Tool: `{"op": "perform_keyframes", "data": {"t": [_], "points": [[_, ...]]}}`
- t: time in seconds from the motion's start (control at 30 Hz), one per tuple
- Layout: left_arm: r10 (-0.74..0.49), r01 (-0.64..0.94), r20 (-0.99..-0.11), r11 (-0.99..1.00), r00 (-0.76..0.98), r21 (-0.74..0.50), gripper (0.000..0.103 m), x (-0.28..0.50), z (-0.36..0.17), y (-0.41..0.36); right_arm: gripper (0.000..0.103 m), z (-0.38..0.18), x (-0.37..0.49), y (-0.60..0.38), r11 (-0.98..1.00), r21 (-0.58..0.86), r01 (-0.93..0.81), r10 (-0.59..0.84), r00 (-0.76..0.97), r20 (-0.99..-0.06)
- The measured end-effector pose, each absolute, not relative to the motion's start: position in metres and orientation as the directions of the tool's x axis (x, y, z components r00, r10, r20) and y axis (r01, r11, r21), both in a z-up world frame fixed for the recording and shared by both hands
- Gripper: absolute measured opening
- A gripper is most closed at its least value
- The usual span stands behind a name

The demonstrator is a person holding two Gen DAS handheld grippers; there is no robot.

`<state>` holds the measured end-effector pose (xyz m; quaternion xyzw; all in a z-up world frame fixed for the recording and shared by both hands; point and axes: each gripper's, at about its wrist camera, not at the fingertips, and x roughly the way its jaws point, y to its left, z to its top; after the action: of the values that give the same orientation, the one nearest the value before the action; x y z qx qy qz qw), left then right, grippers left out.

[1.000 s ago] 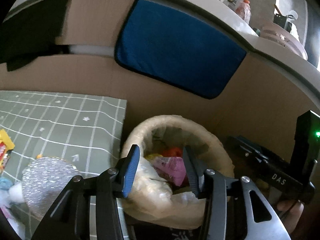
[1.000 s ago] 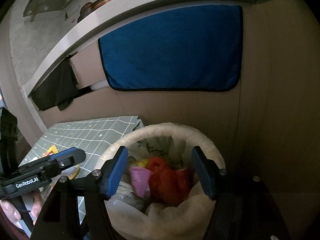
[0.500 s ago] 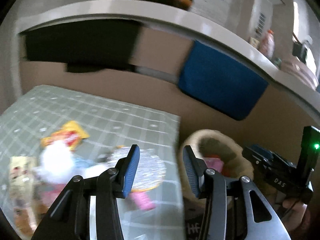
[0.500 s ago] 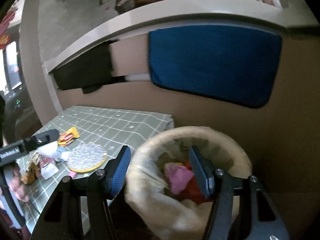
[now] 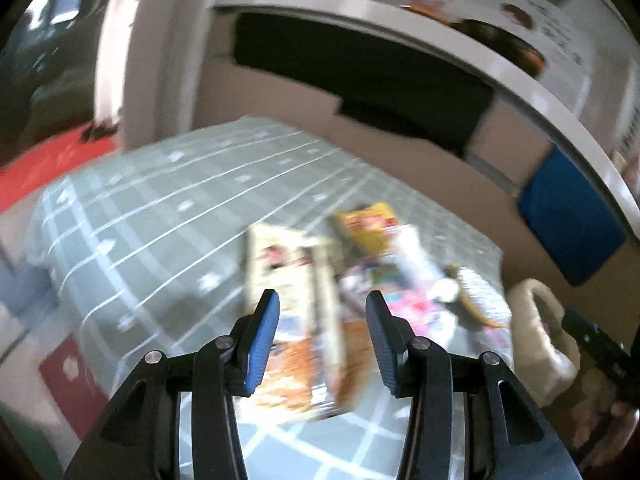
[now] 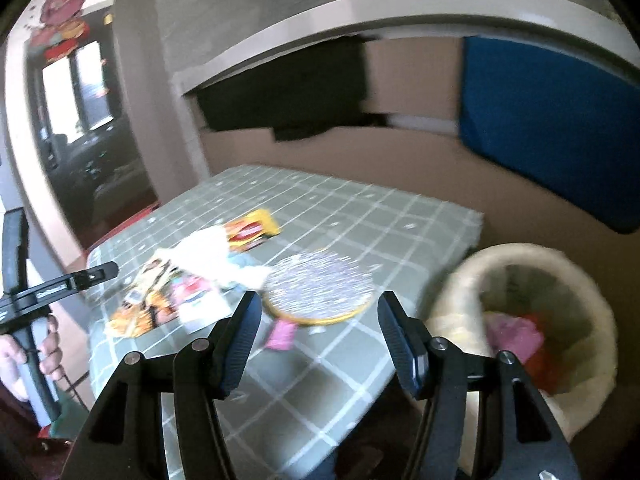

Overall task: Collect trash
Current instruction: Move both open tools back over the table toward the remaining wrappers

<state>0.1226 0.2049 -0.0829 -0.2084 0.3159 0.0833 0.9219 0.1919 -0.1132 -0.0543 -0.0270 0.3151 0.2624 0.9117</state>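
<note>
Both hand-held grippers, left (image 5: pixel 320 338) and right (image 6: pixel 318 338), gape wide and empty over overlapping wrappers (image 6: pixel 180 292) (blurred), so a hasty pinch could push some off the table (image 6: pixel 360 216).

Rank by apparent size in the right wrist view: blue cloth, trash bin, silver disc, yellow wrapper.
1. blue cloth
2. trash bin, nearer the camera, so its lead over the disc is unsure
3. silver disc
4. yellow wrapper
</note>
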Motion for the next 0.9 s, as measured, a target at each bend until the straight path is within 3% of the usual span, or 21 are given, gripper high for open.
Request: {"op": "perform_keyframes", "data": {"t": [0.3, 0.67, 0.9], "points": [[-0.021, -0.318, -0.690, 0.878, 0.723, -0.359, 0.048, 0.136, -0.121, 0.224, 0.059, -0.077, 0.188, -0.083, 0.826, 0.101, -0.554, 0.477, 0.593, -0.649], [0.048, -0.282, -0.720, 0.936, 0.692, -0.209, 0.055, 0.164, -0.126, 0.194, 0.059, -0.102, 0.194, -0.081, 0.805, 0.212, -0.555, 0.532, 0.515, -0.672], [0.122, -0.274, -0.734, 0.958, 0.669, -0.090, 0.059, 0.178, -0.130, 0.176, 0.059, -0.112, 0.192, -0.072, 0.808, 0.198, -0.554, 0.524, 0.524, -0.671]]}}
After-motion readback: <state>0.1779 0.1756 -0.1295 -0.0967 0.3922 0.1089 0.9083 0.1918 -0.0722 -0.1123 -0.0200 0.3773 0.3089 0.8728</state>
